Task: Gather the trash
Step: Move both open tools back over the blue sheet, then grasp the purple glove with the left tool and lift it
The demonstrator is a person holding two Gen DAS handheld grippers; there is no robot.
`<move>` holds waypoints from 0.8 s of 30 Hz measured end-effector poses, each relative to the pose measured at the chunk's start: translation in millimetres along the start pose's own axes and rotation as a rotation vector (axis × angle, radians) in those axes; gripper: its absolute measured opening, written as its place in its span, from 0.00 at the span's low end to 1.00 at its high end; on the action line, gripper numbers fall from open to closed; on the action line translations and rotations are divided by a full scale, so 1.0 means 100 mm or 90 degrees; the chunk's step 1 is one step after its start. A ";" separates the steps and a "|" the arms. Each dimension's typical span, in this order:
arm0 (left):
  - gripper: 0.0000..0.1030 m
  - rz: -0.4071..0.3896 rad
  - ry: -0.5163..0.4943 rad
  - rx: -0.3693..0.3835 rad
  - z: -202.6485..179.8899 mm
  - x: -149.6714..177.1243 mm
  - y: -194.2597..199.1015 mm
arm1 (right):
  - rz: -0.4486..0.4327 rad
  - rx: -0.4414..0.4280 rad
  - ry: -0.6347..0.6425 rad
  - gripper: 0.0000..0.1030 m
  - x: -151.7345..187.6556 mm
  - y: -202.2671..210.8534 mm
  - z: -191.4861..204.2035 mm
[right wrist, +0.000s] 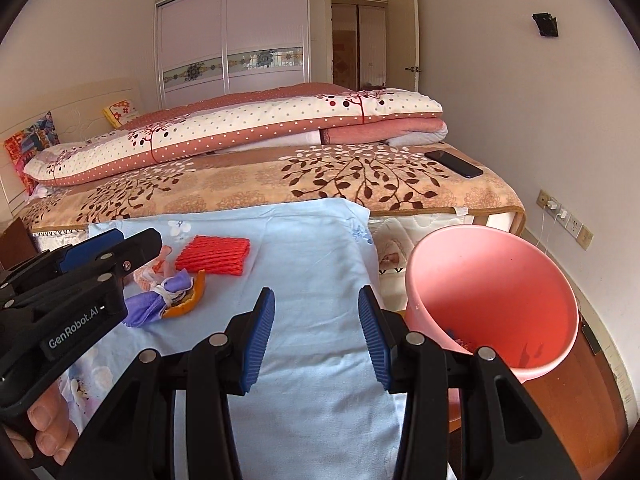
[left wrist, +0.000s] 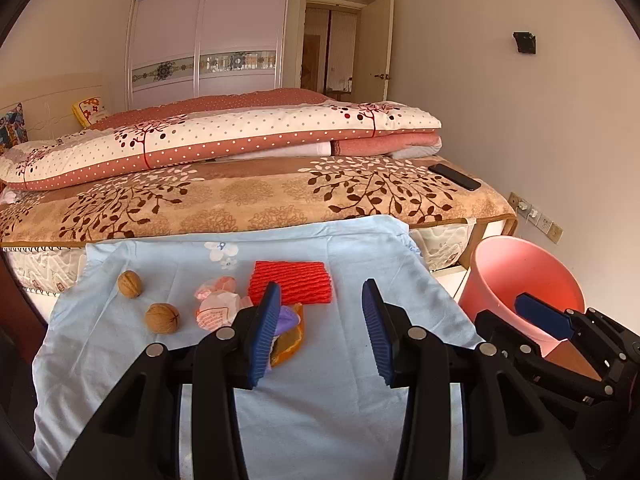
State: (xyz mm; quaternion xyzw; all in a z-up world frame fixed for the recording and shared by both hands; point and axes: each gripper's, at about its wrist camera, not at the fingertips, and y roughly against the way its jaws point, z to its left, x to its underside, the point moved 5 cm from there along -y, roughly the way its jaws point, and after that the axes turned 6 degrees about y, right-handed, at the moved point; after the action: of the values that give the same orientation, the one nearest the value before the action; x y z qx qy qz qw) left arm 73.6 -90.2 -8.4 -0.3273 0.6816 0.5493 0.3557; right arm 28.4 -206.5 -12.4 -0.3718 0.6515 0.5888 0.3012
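Just ahead-left of the left gripper (left wrist: 320, 332), whose jaws stand open and empty, the trash pile (left wrist: 286, 330) lies on the blue cloth (left wrist: 320, 420), while the open, empty right gripper (right wrist: 316, 340) sits nearer the pink bin (right wrist: 496, 280).

My left gripper (left wrist: 320, 336) hangs spread wide at lower centre over the blue cloth (left wrist: 320, 400). Two walnuts (left wrist: 162, 318) sit left, red foam netting (left wrist: 291, 282) centre, the pink bin (left wrist: 520, 276) right.
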 end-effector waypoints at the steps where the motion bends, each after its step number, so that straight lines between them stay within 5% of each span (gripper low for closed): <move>1: 0.41 0.002 0.002 -0.003 0.03 0.02 0.00 | 0.001 -0.002 0.004 0.42 0.00 0.00 0.04; 14: 0.41 0.023 0.009 -0.002 0.60 0.03 0.01 | 0.022 -0.035 0.030 0.42 -0.01 -0.16 0.24; 24: 0.41 0.096 0.007 0.011 0.99 0.14 -0.11 | 0.048 -0.071 0.015 0.42 0.04 -0.33 0.26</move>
State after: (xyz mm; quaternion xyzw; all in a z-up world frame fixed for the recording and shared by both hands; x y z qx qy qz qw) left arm 88.0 4.5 -39.9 -0.2751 0.7110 0.5668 0.3124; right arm 53.3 -182.6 -36.7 -0.3700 0.6347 0.6306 0.2504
